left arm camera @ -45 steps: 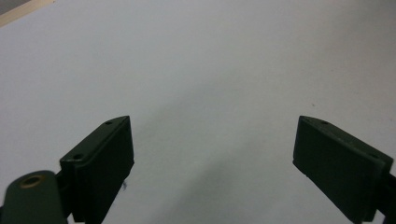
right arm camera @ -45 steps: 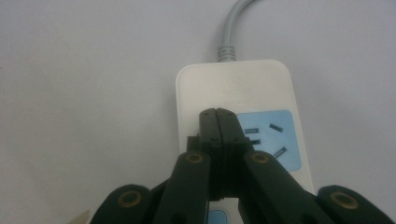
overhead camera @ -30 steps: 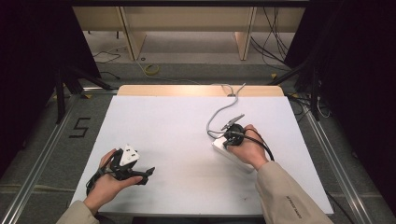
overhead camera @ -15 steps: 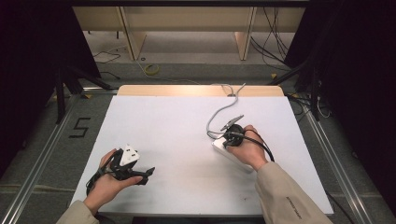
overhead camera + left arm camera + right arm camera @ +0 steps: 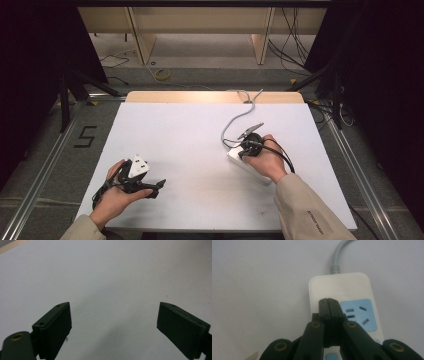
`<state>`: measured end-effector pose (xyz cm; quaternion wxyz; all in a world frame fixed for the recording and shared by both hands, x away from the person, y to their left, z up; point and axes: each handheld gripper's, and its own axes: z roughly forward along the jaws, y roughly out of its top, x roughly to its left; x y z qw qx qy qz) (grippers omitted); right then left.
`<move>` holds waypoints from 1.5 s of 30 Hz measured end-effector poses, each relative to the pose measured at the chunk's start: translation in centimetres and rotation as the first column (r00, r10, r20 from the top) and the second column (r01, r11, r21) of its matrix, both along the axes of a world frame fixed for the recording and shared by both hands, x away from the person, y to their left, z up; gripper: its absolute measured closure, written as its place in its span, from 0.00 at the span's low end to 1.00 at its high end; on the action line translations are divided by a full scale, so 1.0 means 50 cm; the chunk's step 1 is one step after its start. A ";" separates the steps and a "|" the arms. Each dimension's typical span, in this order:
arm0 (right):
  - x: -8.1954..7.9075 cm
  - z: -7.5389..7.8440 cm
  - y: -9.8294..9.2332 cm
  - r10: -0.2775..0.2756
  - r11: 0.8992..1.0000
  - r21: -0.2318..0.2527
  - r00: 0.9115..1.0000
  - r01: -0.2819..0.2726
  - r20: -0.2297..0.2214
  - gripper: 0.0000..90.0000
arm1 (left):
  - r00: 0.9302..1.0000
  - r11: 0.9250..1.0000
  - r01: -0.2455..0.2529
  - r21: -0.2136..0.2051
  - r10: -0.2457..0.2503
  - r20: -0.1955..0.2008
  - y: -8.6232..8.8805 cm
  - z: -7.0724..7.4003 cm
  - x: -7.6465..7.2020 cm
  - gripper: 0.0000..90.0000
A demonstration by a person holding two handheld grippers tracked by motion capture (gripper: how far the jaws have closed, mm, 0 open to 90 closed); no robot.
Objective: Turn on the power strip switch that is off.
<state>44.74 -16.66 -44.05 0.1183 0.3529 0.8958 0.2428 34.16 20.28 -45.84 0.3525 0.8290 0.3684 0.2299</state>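
1. At the left of the high view, the person's left hand [image 5: 116, 197] is holding the left gripper [image 5: 150, 186] low over the white table [image 5: 190, 150], near its front edge, with the jaws pointing toward the table's middle.
2. The left gripper view is adding what the high view is too small to tell: the two black jaws are standing wide apart, released, with bare white tabletop between them.
3. Moving right in the high view, a grey cable [image 5: 239, 116] is running from the table's far edge to a white power strip [image 5: 236, 155], which is lying right of the table's middle.
4. The right hand [image 5: 266, 161] is holding the right gripper [image 5: 246, 148] over the strip's cable end.
5. The right gripper view is showing this closer: the jaws are clenched flat together, grasping nothing, their tips hanging over the strip's top face just beside a blue socket panel [image 5: 361, 314]. Whether the tips are touching the strip, I cannot tell.
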 end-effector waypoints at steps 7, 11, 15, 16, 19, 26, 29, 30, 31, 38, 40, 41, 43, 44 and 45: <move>-0.005 0.013 -0.008 -0.014 1.000 0.028 1.000 0.013 0.028 0.97 | 1.000 1.000 -0.001 0.001 0.001 0.001 0.000 0.000 0.000 0.13; -0.009 0.017 -0.014 -0.022 0.999 0.038 0.999 0.020 0.036 0.95 | 1.000 1.000 -0.003 0.001 0.003 -0.001 0.001 0.000 -0.001 0.13; -0.012 0.017 -0.018 -0.024 0.999 0.047 0.999 0.022 0.041 0.93 | 1.000 1.000 -0.004 0.002 0.004 -0.001 0.001 0.000 -0.001 0.13; -0.013 0.018 -0.019 -0.026 0.999 0.049 0.999 0.024 0.041 0.93 | 1.000 1.000 -0.003 0.003 0.003 0.001 0.001 0.000 0.000 0.13; -0.017 0.020 -0.020 -0.025 0.998 0.054 0.999 0.023 0.043 0.92 | 1.000 1.000 -0.004 0.003 0.004 0.000 0.002 0.000 0.000 0.13; -0.026 0.028 -0.028 -0.027 0.995 0.095 0.997 0.020 0.072 0.84 | 1.000 1.000 -0.007 0.004 0.007 0.000 0.002 0.001 -0.001 0.13; -0.033 0.034 -0.032 -0.030 0.994 0.109 0.997 0.022 0.073 0.83 | 1.000 1.000 -0.011 0.005 0.011 -0.003 0.003 0.000 -0.001 0.13; -0.035 0.035 -0.034 -0.028 0.994 0.110 0.997 0.020 0.076 0.83 | 1.000 1.000 -0.012 0.005 0.012 -0.003 0.003 0.000 -0.001 0.13; -0.038 0.036 -0.035 -0.030 0.993 0.113 0.997 0.021 0.076 0.83 | 1.000 1.000 -0.012 0.005 0.012 -0.003 0.003 0.000 -0.001 0.13; -0.046 0.036 -0.047 -0.032 0.989 0.147 0.996 0.020 0.081 0.78 | 1.000 1.000 -0.013 0.006 0.013 -0.004 0.003 -0.001 -0.001 0.13; -0.048 0.037 -0.052 -0.037 0.987 0.161 0.996 0.024 0.081 0.77 | 1.000 1.000 -0.013 0.005 0.013 -0.004 0.003 -0.001 -0.001 0.13; -0.049 0.038 -0.054 -0.037 0.986 0.167 0.996 0.023 0.080 0.77 | 1.000 1.000 -0.014 0.004 0.014 -0.005 0.003 -0.002 -0.001 0.13; -0.052 0.039 -0.057 -0.040 0.984 0.174 0.996 0.025 0.082 0.76 | 1.000 1.000 -0.014 0.004 0.014 -0.006 0.003 -0.002 -0.001 0.13; -0.053 0.039 -0.059 -0.040 0.984 0.174 0.996 0.025 0.082 0.76 | 1.000 1.000 -0.013 0.005 0.013 -0.005 0.003 -0.002 -0.001 0.13; -0.055 0.039 -0.060 -0.038 0.984 0.176 0.996 0.023 0.082 0.75 | 1.000 1.000 -0.014 0.004 0.014 -0.005 0.002 -0.002 -0.001 0.13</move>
